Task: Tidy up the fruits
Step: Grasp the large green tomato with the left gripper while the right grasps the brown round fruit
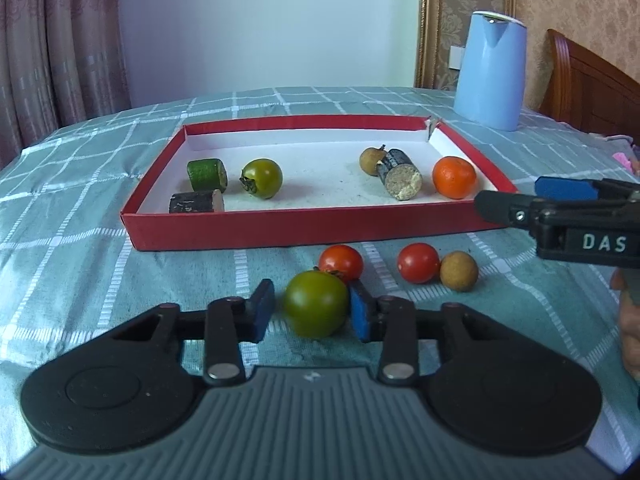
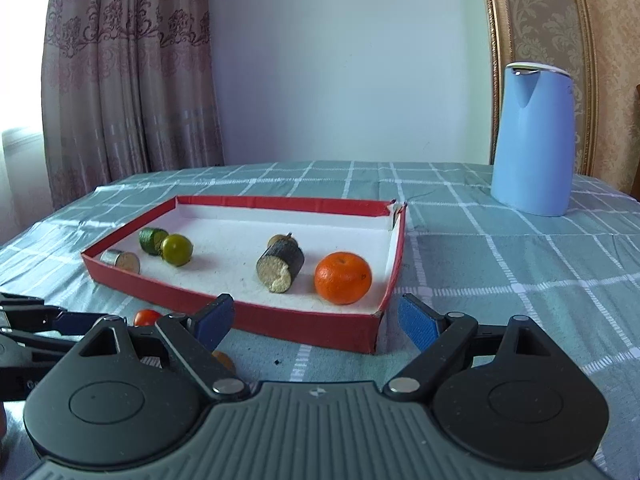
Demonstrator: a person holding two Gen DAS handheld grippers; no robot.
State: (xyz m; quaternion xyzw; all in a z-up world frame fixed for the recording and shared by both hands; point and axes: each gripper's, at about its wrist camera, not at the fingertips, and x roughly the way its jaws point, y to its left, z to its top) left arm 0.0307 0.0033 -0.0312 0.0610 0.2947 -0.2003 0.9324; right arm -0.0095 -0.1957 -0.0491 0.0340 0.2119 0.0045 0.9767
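Resting on a teal checked cloth, a shallow red cardboard tray (image 1: 256, 228) with a white floor serves as the landmark. Inside it lie six pieces: one smooth green tomato (image 1: 262, 178) and one green-skinned cylinder slice (image 1: 207, 175) toward its left, one dark cylinder chunk (image 1: 196, 202) at its near-left wall, one dark chunk with a crumbly pale cut face (image 1: 400, 174) and one small tan round fruit (image 1: 371, 161) toward its right, and one dimpled orange (image 1: 454, 177) by its right wall. In front of the tray's near wall sit four loose fruits: two glossy red tomatoes (image 1: 341, 261) (image 1: 418, 262), one matte tan ball (image 1: 459, 271) and one larger green tomato (image 1: 316, 304). A tall light-blue plastic jug (image 1: 491, 70) stands beyond the tray's far right corner.

The left gripper (image 1: 312, 316) tilts down just before the tray, its blue pads (image 1: 360, 314) drawn in around the larger green tomato; the right pad touches it, while a sliver of gap shows at the left one. The right gripper (image 2: 316, 322) hovers at the tray's near right corner, jaws spread wide and holding nothing.
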